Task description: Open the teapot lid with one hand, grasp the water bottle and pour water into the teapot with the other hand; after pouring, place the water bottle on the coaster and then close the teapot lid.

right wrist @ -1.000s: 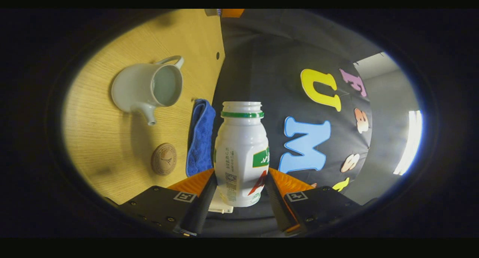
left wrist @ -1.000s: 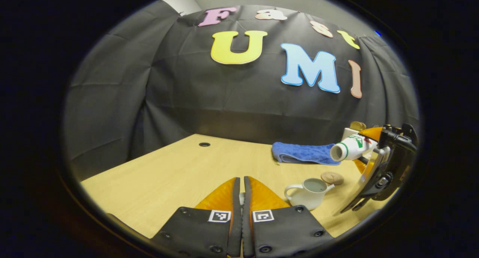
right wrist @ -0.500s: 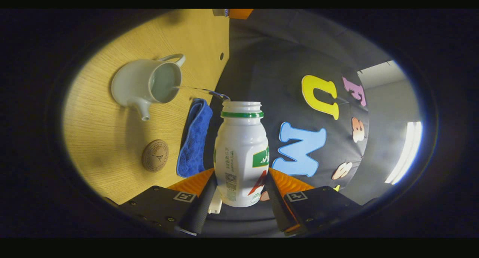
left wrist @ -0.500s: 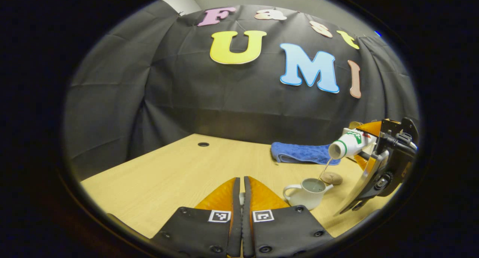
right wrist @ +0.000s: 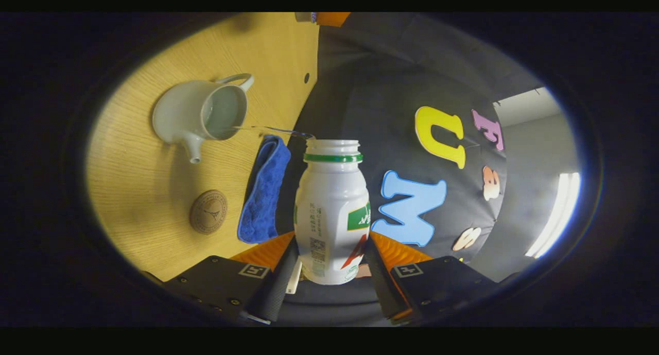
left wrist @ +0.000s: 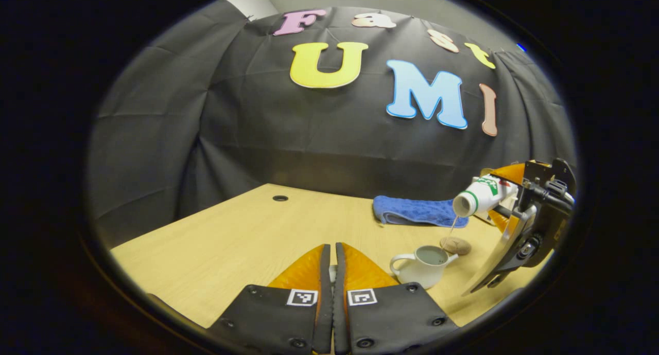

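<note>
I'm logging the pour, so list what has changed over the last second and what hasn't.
The water bottle, clamped in the right tool, tipped further down, and a thin stream now runs from its mouth into the open teapot. Unchanged: the left tool stays shut and raised, and the coaster and blue cloth stay on the table.

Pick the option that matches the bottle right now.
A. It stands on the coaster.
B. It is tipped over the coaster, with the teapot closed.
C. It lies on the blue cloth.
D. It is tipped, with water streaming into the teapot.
D: the right tool holds the bottle tipped, and a thin stream runs from its mouth into the open teapot; the coaster is bare.
</note>
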